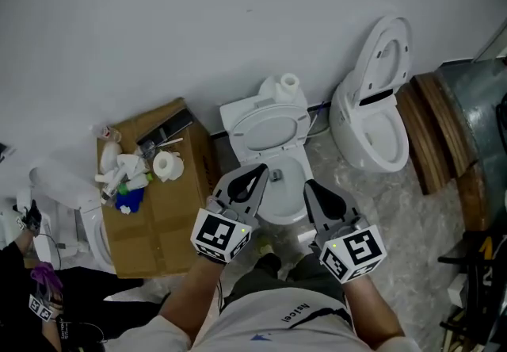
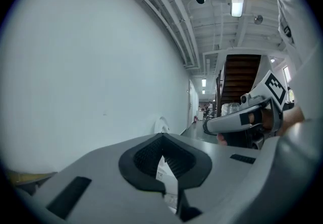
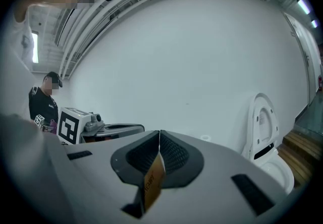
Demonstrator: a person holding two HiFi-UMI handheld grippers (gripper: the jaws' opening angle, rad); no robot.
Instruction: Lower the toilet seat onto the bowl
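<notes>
At the far left a brown cardboard box [image 1: 170,208] stands against the wall with white bottles and rolls of tape on top. Just right of it is the left gripper [image 1: 260,172], its jaws pressed fully together with nothing between them, level and aimed at the wall above the near edge of the toilet. Ahead, in the middle, is the white oval plastic toilet seat [image 1: 299,130]. It looks raised and leaning back against the cistern, while the white ceramic bowl [image 1: 281,214] lies open below, between the two tools. The right gripper [image 1: 309,185] sits just right of the bowl's centre line, tilted slightly down, jaws likewise closed and holding nothing. Neither gripper touches the seat. Well to the right stands a second white toilet [image 1: 372,136] with its lid up. The seat is probably a stiff, fairly light, smooth moulding that swings on hinges at the back, so it should need little force once it passes its balance point. It would then drop and slam, and could crack, if let go. The best hold seems to be the free front rim, now uppermost: open the jaws, pinch the ring there, and guide it all the way down.
</notes>
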